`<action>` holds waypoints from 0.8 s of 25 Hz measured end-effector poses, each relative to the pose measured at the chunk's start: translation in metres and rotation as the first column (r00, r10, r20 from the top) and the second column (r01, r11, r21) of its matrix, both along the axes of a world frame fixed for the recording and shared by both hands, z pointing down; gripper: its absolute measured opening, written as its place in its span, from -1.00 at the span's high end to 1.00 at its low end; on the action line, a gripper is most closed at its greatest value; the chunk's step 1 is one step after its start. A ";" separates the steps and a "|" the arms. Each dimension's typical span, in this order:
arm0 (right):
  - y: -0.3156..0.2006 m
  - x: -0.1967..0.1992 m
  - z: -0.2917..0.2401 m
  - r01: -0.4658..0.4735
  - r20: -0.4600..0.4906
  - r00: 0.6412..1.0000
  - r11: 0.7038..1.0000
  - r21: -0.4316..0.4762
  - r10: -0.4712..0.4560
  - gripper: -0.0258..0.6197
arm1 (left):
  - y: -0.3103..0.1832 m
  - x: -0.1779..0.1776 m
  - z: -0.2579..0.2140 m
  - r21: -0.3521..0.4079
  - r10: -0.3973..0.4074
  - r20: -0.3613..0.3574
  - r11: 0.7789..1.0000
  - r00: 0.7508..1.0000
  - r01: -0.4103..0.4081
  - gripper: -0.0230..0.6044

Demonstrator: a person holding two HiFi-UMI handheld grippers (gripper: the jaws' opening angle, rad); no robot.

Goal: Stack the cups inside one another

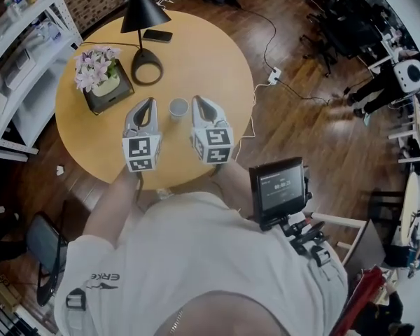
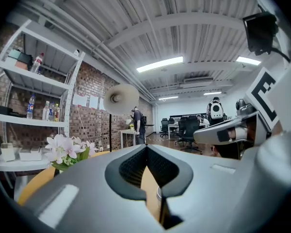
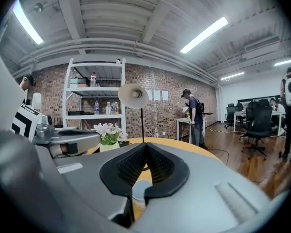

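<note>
Only one cup (image 1: 178, 108) shows on the counter (image 1: 217, 54) — upright, mouth up, sitting btwn the two tips. Left gripper (image 1: 152, 102) jaws are together w/ nothing in them; right gripper (image 1: 196, 101) likewise closed & empty. Cup lies just ahead of and below both — right looks slightly nearer.

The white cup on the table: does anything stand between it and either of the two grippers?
Nothing visible does. The cup stands alone on the table between the left gripper and the right gripper, both shut and empty. The lamp base lies farther back.
</note>
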State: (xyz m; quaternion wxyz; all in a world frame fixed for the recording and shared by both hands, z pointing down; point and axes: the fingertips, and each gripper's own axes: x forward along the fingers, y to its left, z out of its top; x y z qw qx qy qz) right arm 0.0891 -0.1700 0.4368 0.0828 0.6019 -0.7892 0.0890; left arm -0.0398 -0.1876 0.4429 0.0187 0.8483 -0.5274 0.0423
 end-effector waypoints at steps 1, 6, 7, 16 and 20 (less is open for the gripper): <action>0.004 0.003 -0.002 0.006 0.005 1.000 1.000 0.002 -0.006 0.87 | 0.004 0.002 -0.004 0.006 -0.008 0.000 1.000 1.000 0.008 0.92; 0.033 0.023 -0.011 0.043 0.024 0.999 0.999 0.018 -0.044 0.88 | 0.036 0.020 -0.013 0.005 -0.057 0.002 0.998 0.998 0.057 0.92; 0.038 0.027 -0.012 0.048 0.028 0.998 0.999 0.022 -0.049 0.88 | 0.042 0.024 -0.014 0.008 -0.064 0.003 0.998 0.998 0.064 0.92; 0.105 0.063 -0.003 0.100 0.056 0.993 0.995 0.018 -0.101 0.88 | 0.118 0.055 -0.007 0.006 -0.136 0.024 0.991 0.990 0.136 0.92; 0.129 0.068 0.003 0.123 0.070 0.990 0.992 0.011 -0.124 0.88 | 0.149 0.058 -0.004 0.001 -0.166 0.027 0.986 0.986 0.166 0.92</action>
